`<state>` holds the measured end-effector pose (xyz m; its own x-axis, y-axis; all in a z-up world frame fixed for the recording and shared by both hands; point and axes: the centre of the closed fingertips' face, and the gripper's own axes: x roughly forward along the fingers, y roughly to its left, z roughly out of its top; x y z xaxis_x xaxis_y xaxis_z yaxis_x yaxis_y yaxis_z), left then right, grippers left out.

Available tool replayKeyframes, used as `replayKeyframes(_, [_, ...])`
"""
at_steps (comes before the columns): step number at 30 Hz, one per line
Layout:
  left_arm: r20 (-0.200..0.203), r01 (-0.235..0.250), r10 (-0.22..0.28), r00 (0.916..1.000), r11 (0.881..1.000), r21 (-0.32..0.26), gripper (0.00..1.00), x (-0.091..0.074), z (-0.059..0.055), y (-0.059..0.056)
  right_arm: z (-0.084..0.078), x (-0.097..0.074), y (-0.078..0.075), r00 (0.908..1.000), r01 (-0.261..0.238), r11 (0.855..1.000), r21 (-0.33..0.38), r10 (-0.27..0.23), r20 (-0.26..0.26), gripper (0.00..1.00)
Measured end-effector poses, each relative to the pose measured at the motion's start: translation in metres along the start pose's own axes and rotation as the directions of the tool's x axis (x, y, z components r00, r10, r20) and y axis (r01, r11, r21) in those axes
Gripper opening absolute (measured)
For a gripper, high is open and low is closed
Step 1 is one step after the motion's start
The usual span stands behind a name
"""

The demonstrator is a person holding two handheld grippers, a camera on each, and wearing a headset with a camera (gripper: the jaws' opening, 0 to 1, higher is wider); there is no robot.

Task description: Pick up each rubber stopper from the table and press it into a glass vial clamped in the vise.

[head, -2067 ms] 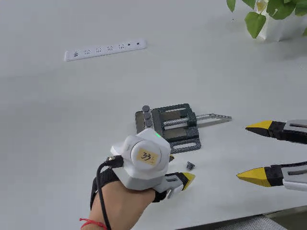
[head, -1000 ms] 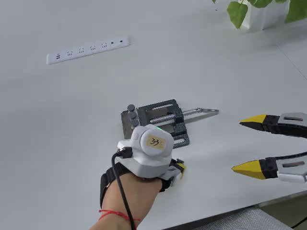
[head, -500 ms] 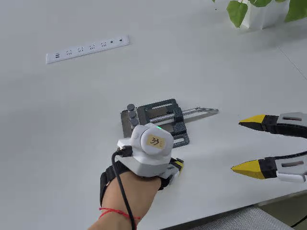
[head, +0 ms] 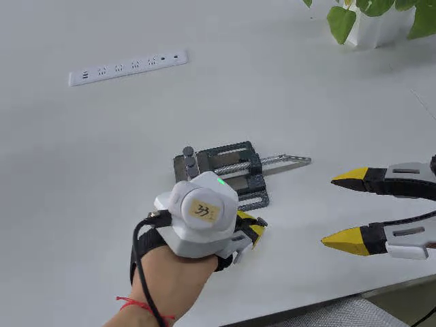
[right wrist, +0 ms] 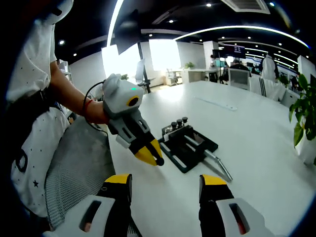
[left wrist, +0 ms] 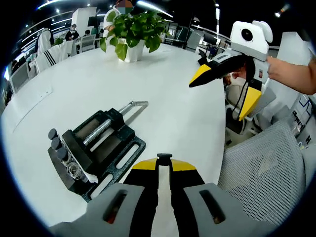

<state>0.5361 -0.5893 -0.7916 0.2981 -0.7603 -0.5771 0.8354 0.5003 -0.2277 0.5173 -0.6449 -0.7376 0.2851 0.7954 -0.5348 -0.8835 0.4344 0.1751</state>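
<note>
Left gripper pinches what looks like a stopper, ready for the open vial in the vise; right gripper hangs spread, well aside to leave room

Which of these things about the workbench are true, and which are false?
1. The left tool is shut on a rubber stopper. True.
2. The right tool grips a glass vial. False: its jaws stand wide open, holding nothing.
3. Three dark stoppers stand in a row at one end of the vise. True.
4. The power strip touches the vise. False: it lies well apart from it, farther back on the table.
</note>
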Motion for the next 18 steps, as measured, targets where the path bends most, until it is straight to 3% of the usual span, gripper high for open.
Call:
replayKeyframes(1, [0.006, -0.003, 0.003, 1.0, 1.0, 0.006, 0.04, -0.005, 0.003, 0.0, 0.004, 0.0, 0.001, 1.0, -0.008, 1.0, 0.008, 0.008, -0.004, 0.5])
replayKeyframes(2, [0.032, -0.007, 0.006, 0.9995, 0.999, 0.052, 0.04, -0.013, 0.012, -0.001, 0.012, 0.001, 0.002, 0.9999, -0.012, 1.0, -0.002, 0.012, 0.002, 0.48])
replayKeyframes(7, [0.162, 0.017, -0.028, 0.9864, 0.997, 0.071, 0.04, -0.046, 0.044, -0.008, 0.036, 0.004, 0.008, 0.9984, -0.056, 0.998, -0.024, 0.056, 0.004, 0.41])
replayKeyframes(13, [0.243, -0.004, -0.021, 0.9697, 0.995, 0.101, 0.04, -0.075, 0.065, -0.008, 0.069, 0.009, 0.015, 0.9955, -0.094, 0.995, -0.032, 0.094, -0.009, 0.31])
replayKeyframes(16, [0.269, -0.014, -0.019, 0.9629, 0.993, 0.119, 0.04, -0.084, 0.076, -0.015, 0.085, 0.013, 0.022, 0.992, -0.126, 0.992, -0.013, 0.126, 0.002, 0.28])
replayKeyframes(18, [0.284, -0.006, -0.028, 0.9583, 0.993, 0.119, 0.04, -0.09, 0.082, -0.019, 0.092, 0.016, 0.027, 0.9879, -0.155, 0.987, -0.043, 0.155, -0.007, 0.24])
